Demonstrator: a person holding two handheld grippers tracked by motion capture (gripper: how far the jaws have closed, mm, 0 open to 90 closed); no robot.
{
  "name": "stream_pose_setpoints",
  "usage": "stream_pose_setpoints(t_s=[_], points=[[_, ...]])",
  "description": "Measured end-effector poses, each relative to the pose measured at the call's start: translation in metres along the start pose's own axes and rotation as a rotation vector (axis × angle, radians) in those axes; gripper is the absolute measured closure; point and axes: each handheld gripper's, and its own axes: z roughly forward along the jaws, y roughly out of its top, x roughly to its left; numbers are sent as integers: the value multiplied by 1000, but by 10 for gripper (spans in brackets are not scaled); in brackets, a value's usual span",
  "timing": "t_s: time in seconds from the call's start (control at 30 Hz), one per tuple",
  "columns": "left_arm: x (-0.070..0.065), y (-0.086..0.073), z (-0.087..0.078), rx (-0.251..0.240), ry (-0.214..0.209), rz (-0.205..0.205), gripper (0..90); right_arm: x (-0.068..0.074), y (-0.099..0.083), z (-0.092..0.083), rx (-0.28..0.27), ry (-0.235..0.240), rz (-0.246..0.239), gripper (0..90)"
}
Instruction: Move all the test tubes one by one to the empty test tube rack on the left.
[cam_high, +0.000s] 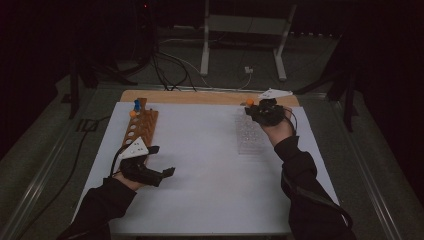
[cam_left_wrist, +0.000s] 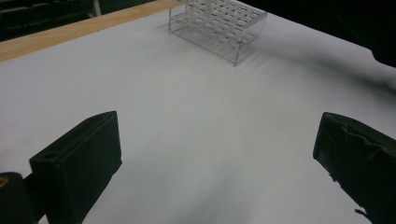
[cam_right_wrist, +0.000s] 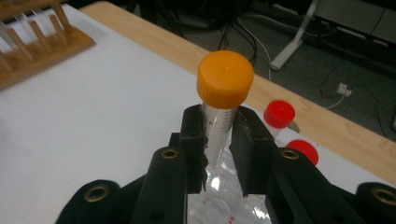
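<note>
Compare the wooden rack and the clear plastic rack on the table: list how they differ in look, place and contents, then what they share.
The wooden rack is brown and opaque; the clear plastic rack is see-through. The wooden rack stands at the table's left by the left gripper, the clear plastic rack at its right, below the right gripper. The wooden rack holds blue-capped and orange-capped tubes at its far end; the clear one's contents are hard to tell. Both have rows of holes and stand on the white table.

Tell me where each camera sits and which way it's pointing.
High view: above the person's side, looking forward and down on the table; both forearms show.
Left gripper view: on the left claw, facing the clear rack.
Right gripper view: on the right claw, clamping the orange-capped tube.
Shared: high and left views show the clear rack.
</note>
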Motion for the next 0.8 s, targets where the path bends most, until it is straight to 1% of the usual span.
stream_pose_setpoints(t_s=[0.13,0.27,0.4,0.53,0.6,0.67,0.8], points=[[0,1,0,-11,-5,-5,19,6,3,-7,-12,20,-16,753],[-2,2,0,-9,-11,-4,19,17,-1,-12,-17,57,-27,753],[-4,4,2,-6,-23,0,20,29,-9,-13,-13,96,-40,753],[-6,5,4,-2,-31,6,20,44,-20,-14,9,134,-70,754],[-6,6,5,-7,-38,1,20,50,-26,-15,16,153,-83,753],[-5,7,6,-7,-43,-3,20,56,-32,-15,25,171,-88,753],[-8,11,8,-4,-61,4,20,70,-44,-15,51,202,-108,753]])
